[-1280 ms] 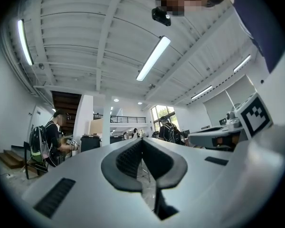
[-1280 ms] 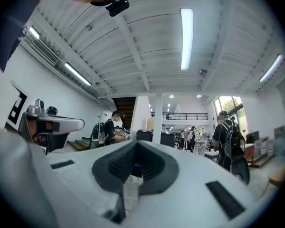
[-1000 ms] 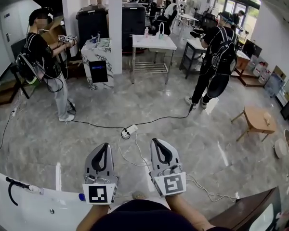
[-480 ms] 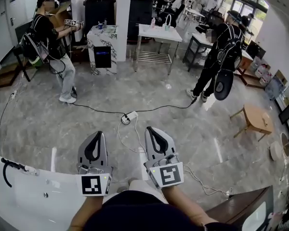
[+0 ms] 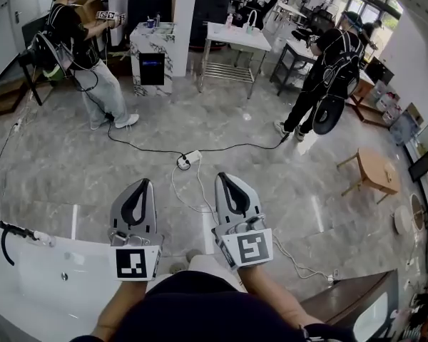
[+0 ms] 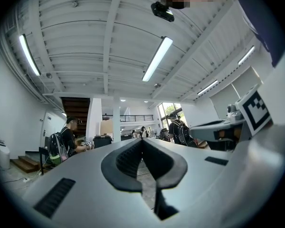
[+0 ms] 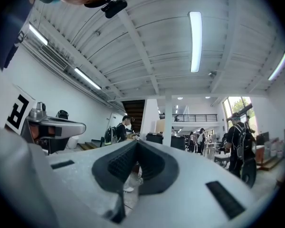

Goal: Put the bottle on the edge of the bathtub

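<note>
Bathtub (image 5: 28,291), white, lower left of the frame; left gripper (image 5: 144,182) and right gripper (image 5: 222,177), lower centre, side by side, both clenched, jaw against jaw.

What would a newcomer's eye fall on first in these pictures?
The left tongs and right tongs, grey, shut and empty, side by side low in the head view. A white bathtub fills the lower left corner. Beyond, a cable crosses the marble floor.
</note>
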